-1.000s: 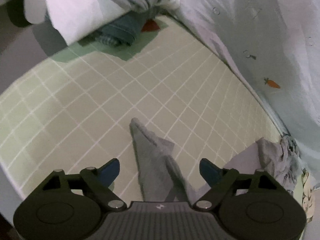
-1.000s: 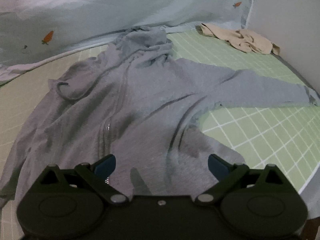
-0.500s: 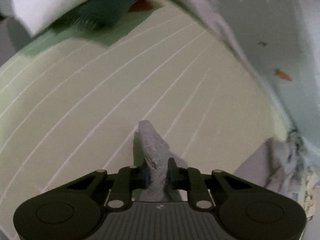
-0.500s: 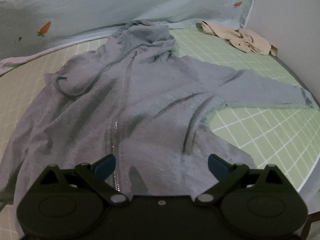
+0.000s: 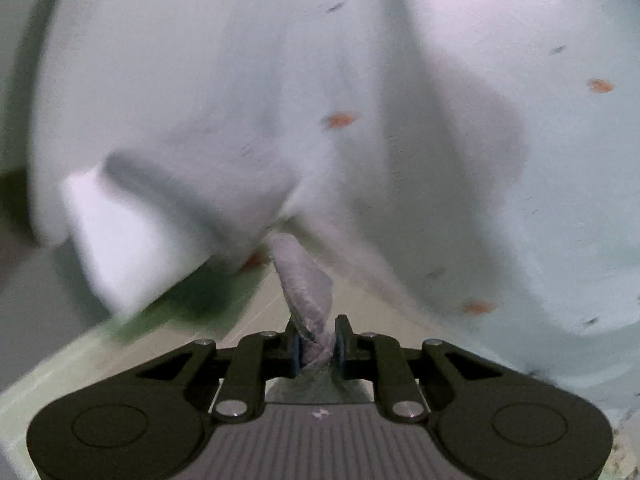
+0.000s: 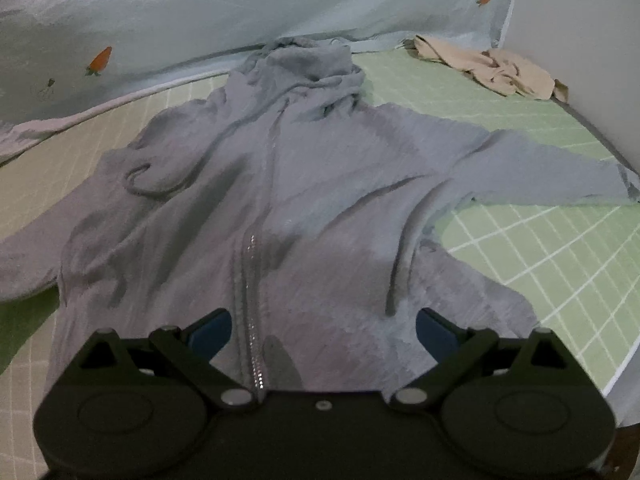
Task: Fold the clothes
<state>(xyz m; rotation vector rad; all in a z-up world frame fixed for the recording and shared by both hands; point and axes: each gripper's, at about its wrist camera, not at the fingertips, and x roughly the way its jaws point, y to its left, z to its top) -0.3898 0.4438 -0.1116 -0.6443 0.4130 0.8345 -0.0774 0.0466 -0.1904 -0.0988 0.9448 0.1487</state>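
- You're working over a bed whose green sheet (image 6: 560, 240) carries a white grid
- A pale blue quilt (image 6: 280, 4) printed with small carrots lies bunched along the far edge and fills most of your left view, blurred
- A plain grey wall (image 6: 580, 28) closes the right corner
- The light is dim and even
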